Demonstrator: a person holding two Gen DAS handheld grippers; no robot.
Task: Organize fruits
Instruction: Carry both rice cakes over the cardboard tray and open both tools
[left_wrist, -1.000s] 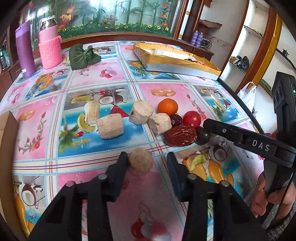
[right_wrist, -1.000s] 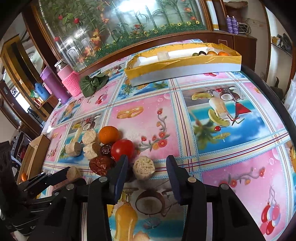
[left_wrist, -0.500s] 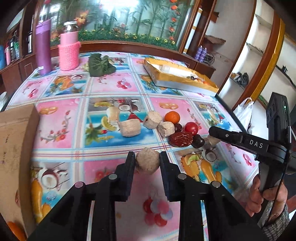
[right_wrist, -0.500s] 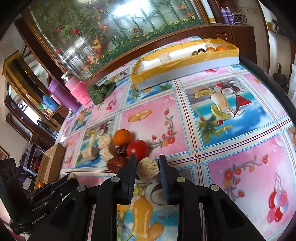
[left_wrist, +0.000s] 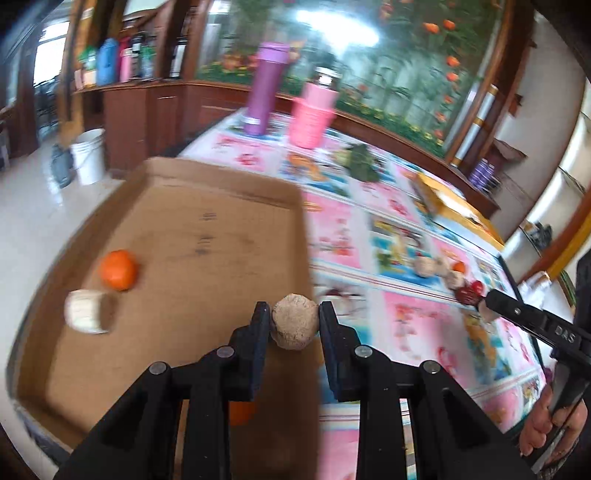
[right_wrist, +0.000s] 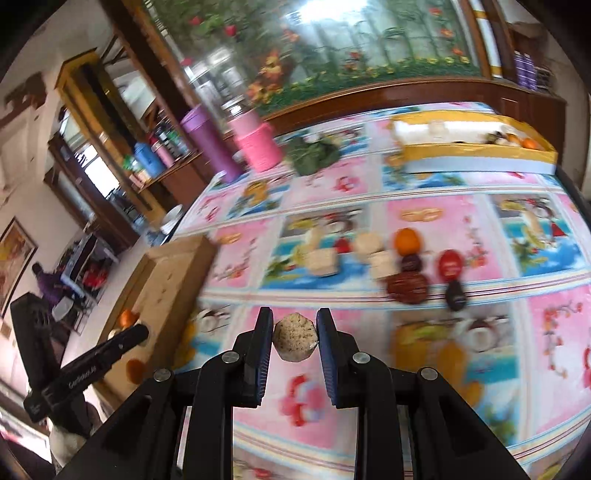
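Here, the table (right_wrist: 424, 206) with its fruit-print cloth stretches ahead, and a cardboard tray (left_wrist: 207, 236) sits at its left edge. A yellow box (right_wrist: 476, 155) lies at the far right. In the tray rest an orange (left_wrist: 119, 269) and a pale chunk (left_wrist: 85, 311). My left gripper (left_wrist: 294, 325) is clamped on a round beige lump (left_wrist: 294, 326) above the tray's right edge. My right gripper (right_wrist: 294, 338) squeezes a cut beige piece (right_wrist: 295, 336) over the cloth, with the remaining fruit pile (right_wrist: 406, 266) beyond it.

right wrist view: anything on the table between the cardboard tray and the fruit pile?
Nothing: only bare patterned tablecloth separates the brown cardboard tray from the nearest beige chunk of the pile, seen in the right wrist view.
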